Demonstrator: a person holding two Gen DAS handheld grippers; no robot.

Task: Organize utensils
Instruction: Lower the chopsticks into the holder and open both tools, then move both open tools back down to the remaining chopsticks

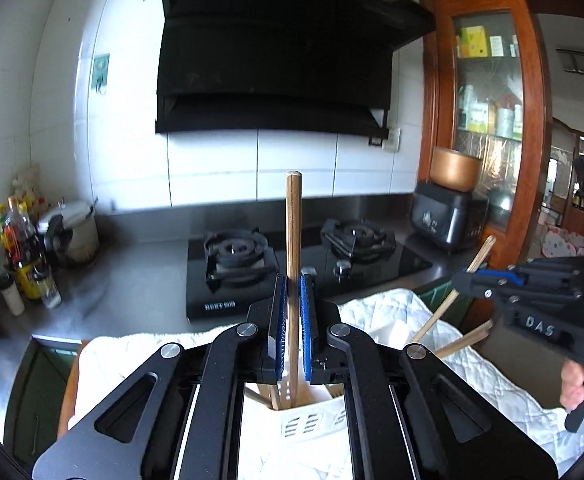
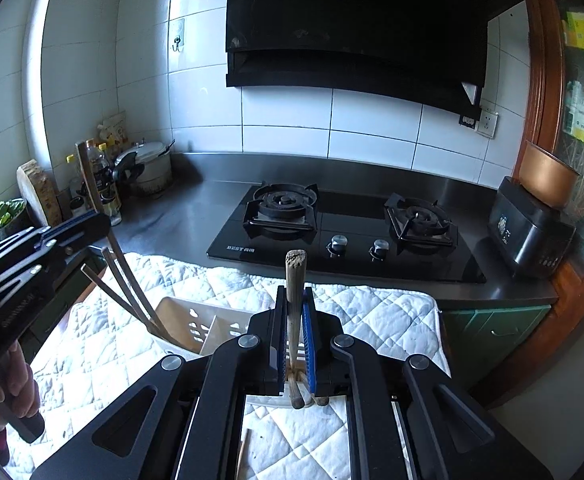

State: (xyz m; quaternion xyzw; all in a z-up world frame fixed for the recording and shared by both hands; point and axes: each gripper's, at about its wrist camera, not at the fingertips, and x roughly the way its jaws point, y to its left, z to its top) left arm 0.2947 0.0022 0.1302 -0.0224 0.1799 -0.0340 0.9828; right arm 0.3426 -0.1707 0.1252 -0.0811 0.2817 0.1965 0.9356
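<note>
Blue-padded jaws of the left gripper (image 1: 292, 300) pinch one upright chopstick (image 1: 293, 240), its lower end down in the white slotted holder (image 2: 196, 326) just below the jaws — other chopsticks (image 2: 132, 300) lean in that same compartment. Jaws of the right gripper (image 2: 294, 320) clamp a second chopstick (image 2: 295, 276), tip above another compartment. Both stand over the quilted white cloth (image 2: 371, 312).

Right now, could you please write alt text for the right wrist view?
The right tongs grip wooden chopsticks upright over a white quilted cloth. At left, the left tongs hold a chopstick above a white holder; a black stove sits behind.
</note>
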